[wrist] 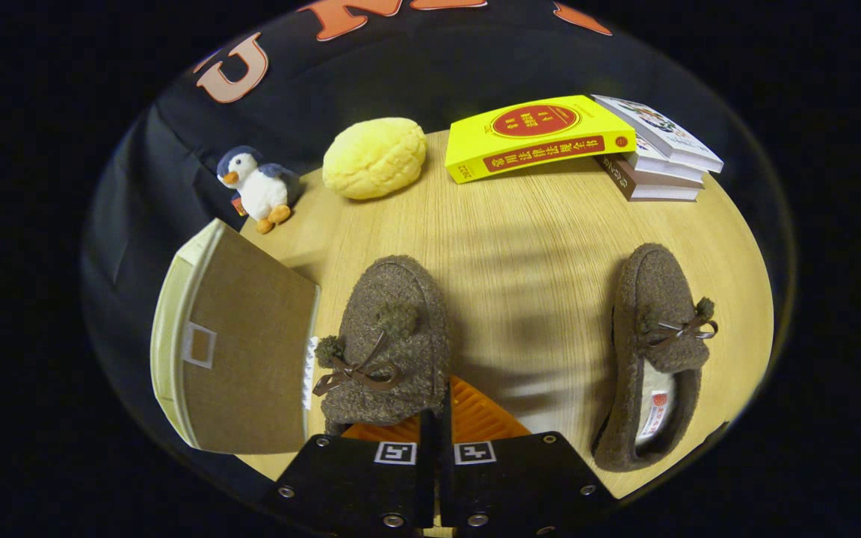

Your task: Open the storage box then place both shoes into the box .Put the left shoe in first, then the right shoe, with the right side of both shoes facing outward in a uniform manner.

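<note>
My gripper [445, 409] is shut on the near edge of a brown fuzzy shoe [389, 336] with a bow and pompoms; its toe points away from me and it hides most of one pad. The second matching shoe [655, 351] lies flat on the wooden table [528, 246] to the right of the fingers, toe away, with its pale insole showing. The storage box [240, 336], brown-faced with cream sides and a small pale tab, stands right beside the held shoe on the left. I cannot tell whether its lid is open.
Beyond the shoes, at the table's far side, sit a plush penguin [258, 187], a yellow bun-shaped cushion [374, 157], a yellow book [539, 134] and a stack of books [658, 153]. The box sits at the table's left edge.
</note>
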A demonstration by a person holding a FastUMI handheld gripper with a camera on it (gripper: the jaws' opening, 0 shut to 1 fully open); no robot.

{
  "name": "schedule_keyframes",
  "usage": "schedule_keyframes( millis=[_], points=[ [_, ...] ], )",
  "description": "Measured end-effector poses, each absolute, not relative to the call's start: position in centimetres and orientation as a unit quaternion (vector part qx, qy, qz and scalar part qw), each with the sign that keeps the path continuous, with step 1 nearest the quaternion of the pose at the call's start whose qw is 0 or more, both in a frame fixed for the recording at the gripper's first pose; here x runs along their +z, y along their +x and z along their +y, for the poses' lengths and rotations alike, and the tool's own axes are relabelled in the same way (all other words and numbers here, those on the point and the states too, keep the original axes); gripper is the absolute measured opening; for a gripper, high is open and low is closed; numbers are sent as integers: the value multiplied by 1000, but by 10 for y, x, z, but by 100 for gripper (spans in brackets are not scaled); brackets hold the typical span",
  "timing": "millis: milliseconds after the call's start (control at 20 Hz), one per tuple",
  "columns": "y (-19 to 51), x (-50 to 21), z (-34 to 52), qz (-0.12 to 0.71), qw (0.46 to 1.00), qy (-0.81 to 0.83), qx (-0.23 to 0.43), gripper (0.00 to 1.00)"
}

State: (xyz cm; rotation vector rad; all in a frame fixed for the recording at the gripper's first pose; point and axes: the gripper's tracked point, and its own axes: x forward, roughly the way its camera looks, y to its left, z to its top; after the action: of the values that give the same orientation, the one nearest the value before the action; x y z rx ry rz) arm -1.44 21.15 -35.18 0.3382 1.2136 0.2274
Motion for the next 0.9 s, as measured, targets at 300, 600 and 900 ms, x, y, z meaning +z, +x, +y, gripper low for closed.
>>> schedule_keyframes(
  millis=[300, 600, 900],
  points=[
    [-4, -268, 226, 538, 821, 158, 107, 4],
    [10, -209, 270, 517, 832, 163, 118, 4],
    [14, -192, 346, 526, 820, 183, 130, 4]
  ],
)
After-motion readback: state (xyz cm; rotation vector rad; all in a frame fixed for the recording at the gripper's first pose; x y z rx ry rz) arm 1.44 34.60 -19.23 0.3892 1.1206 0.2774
